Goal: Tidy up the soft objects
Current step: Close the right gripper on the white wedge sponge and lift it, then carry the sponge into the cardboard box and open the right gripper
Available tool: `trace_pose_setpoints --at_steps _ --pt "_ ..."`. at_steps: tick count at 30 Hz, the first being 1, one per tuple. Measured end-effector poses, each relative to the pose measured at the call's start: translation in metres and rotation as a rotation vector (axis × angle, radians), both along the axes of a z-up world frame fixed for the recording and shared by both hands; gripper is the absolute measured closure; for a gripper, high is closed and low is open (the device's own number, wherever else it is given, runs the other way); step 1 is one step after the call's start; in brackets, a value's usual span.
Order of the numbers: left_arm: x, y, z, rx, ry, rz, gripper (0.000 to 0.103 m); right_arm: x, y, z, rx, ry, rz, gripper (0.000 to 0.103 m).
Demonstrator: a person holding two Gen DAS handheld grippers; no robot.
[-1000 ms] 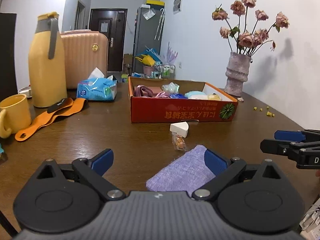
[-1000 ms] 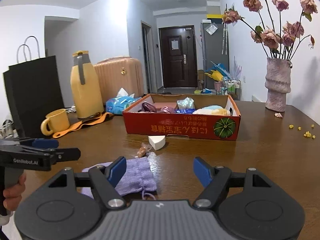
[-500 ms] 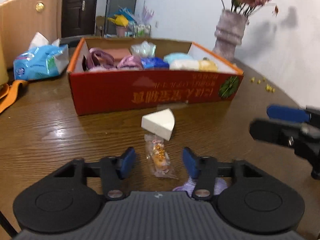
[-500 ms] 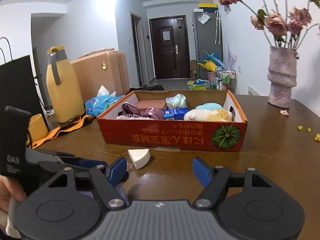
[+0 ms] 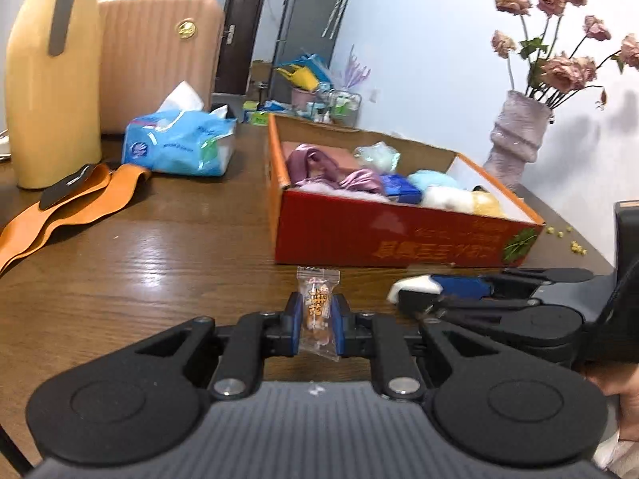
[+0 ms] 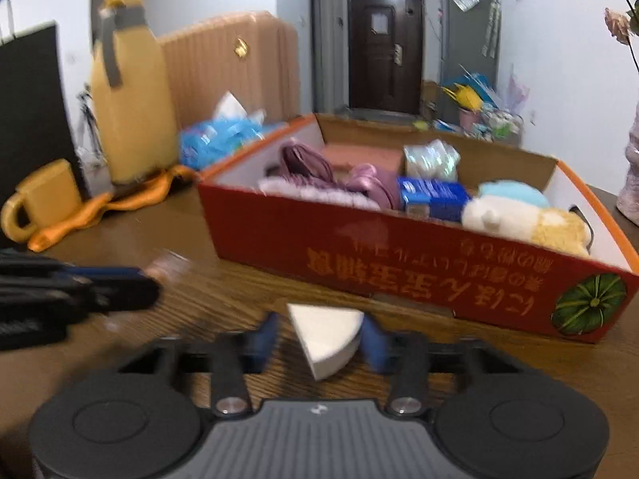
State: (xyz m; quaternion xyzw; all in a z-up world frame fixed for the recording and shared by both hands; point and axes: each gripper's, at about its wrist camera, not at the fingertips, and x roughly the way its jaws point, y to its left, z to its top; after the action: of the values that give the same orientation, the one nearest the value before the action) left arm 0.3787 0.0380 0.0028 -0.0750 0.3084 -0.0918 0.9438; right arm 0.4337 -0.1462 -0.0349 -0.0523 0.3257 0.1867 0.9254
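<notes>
A small wrapped candy (image 5: 317,299) stands between the blue pads of my left gripper (image 5: 315,319), whose jaws are closing and press on its clear wrapper. A white wedge sponge (image 6: 325,331) lies on the table between the pads of my right gripper (image 6: 319,337). Its jaws are closing too: the right pad touches the sponge, a small gap shows at the left pad. In the left wrist view the right gripper (image 5: 431,291) reaches in from the right with the sponge (image 5: 413,283) at its tip. The red cardboard box (image 6: 359,255) just beyond holds several soft items.
A yellow jug (image 5: 48,80), a blue tissue pack (image 5: 179,147), an orange strap (image 5: 80,203) and a pink suitcase (image 5: 155,52) are at the back left. A yellow mug (image 6: 44,199) sits at the left, and a vase of dried roses (image 5: 515,135) at the back right.
Both grippers moved forward toward the red box and the purple pouch dropped out of view. The left jaws narrowed onto the candy; the right jaws narrowed around the white sponge.
</notes>
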Motion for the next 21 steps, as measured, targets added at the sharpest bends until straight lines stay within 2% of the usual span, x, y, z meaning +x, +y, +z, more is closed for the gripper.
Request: trace_pose_setpoints --at_steps 3,15,21 --pt "0.0 -0.002 0.0 0.002 0.007 -0.005 0.087 -0.007 -0.013 0.008 0.081 0.014 -0.001 0.075" --pt "-0.04 -0.054 0.024 -0.024 -0.063 -0.166 0.087 -0.095 -0.1 0.052 0.141 -0.088 -0.156 0.075" --pt "-0.026 -0.075 0.045 -0.025 -0.093 -0.231 0.087 -0.091 -0.12 0.068 0.161 -0.131 -0.155 0.074"
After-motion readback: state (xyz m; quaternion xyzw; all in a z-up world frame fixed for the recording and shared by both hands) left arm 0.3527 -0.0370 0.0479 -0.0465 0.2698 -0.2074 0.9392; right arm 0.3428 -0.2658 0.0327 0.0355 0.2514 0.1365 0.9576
